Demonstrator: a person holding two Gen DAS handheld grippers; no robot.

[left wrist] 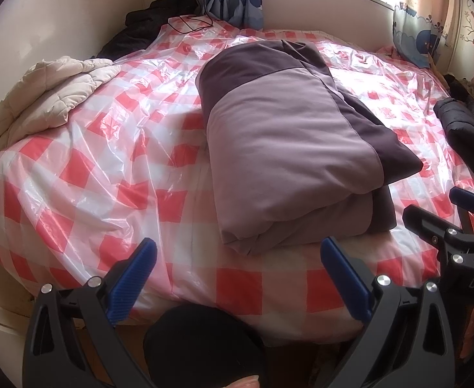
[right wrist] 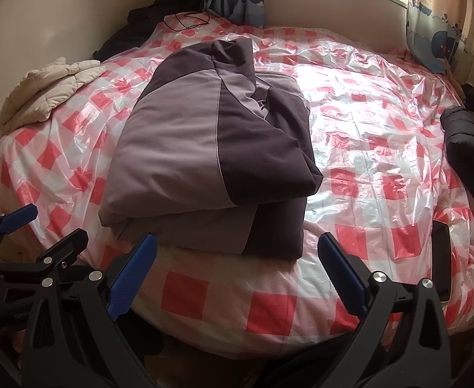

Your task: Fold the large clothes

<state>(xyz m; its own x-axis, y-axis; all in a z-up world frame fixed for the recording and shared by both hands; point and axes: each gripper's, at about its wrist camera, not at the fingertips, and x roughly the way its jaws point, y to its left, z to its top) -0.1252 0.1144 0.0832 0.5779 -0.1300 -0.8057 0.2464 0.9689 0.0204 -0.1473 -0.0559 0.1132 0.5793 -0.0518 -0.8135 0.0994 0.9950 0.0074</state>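
Observation:
A large two-tone purple garment point(left wrist: 282, 148) point(right wrist: 204, 148) lies folded into a thick bundle on the bed, light mauve on top with darker panels along its right side. My left gripper point(left wrist: 237, 278) is open at the bed's near edge, just short of the bundle, with nothing between its blue pads. My right gripper point(right wrist: 237, 274) is also open, held near the bundle's front right corner and holding nothing. The right gripper's fingers point(left wrist: 463, 200) show at the right edge of the left wrist view; the left gripper's fingers point(right wrist: 17, 218) show at the left edge of the right wrist view.
The bed wears a red-and-white checked plastic sheet point(left wrist: 85, 168) point(right wrist: 382, 148). A cream quilted jacket point(left wrist: 49, 97) point(right wrist: 49, 87) lies at far left, dark clothes point(left wrist: 159, 16) at the back, a black puffer jacket point(left wrist: 466, 129) point(right wrist: 469, 148) at right. A phone point(right wrist: 442, 262) rests near the right edge.

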